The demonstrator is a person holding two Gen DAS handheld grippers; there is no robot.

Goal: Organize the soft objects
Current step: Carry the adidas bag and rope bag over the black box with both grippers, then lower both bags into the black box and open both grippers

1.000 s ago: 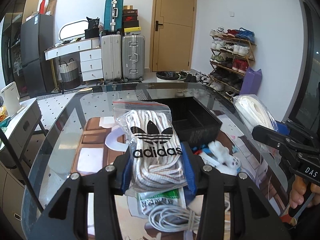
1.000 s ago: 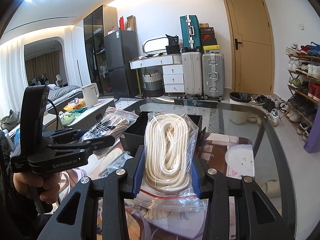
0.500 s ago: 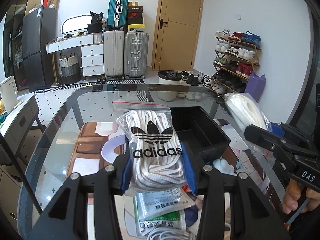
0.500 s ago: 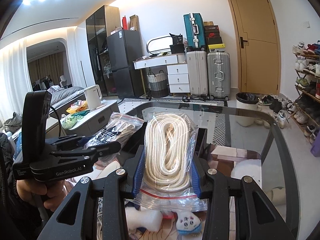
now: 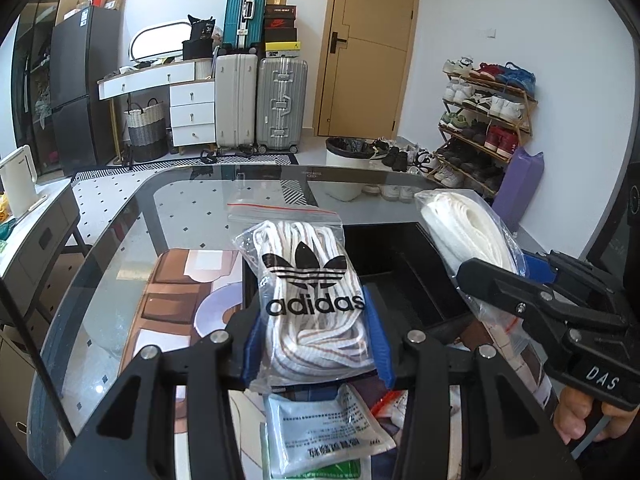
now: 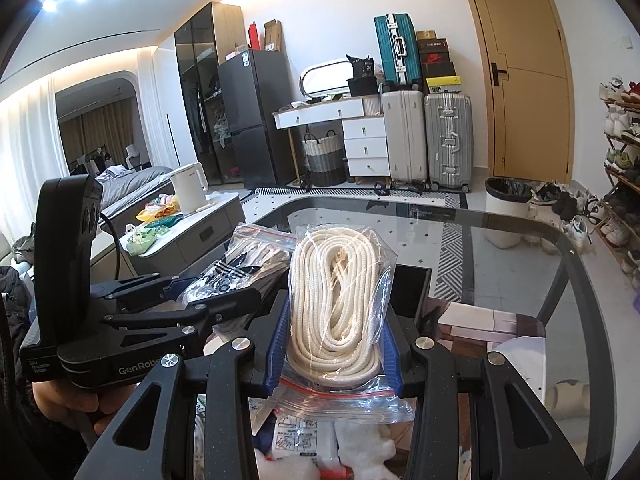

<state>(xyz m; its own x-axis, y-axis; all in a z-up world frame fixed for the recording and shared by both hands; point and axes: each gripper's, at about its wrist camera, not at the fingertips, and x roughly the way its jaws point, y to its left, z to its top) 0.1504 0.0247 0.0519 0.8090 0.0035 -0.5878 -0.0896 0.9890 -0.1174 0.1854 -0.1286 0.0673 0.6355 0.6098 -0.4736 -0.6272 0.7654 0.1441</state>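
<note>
My left gripper (image 5: pixel 314 336) is shut on a clear zip bag of white striped laces with a black adidas logo (image 5: pixel 310 300), held above the glass table. My right gripper (image 6: pixel 334 344) is shut on a clear zip bag of coiled cream rope (image 6: pixel 338 300). The rope bag also shows at the right in the left wrist view (image 5: pixel 468 236), and the adidas bag at the left in the right wrist view (image 6: pixel 240 268). A black open box (image 5: pixel 404 276) lies on the table just beyond both bags.
Below the grippers lie soft packets, among them a white and green sachet (image 5: pixel 324 432) and white fluffy items (image 6: pixel 360 452). The glass table (image 5: pixel 120 264) carries a picture mat. Suitcases, a shoe rack and a door stand far behind.
Both grippers have drawn back and risen with their bags. The black box now sits farther ahead, and the cable and small toy under the left gripper have left the view.
</note>
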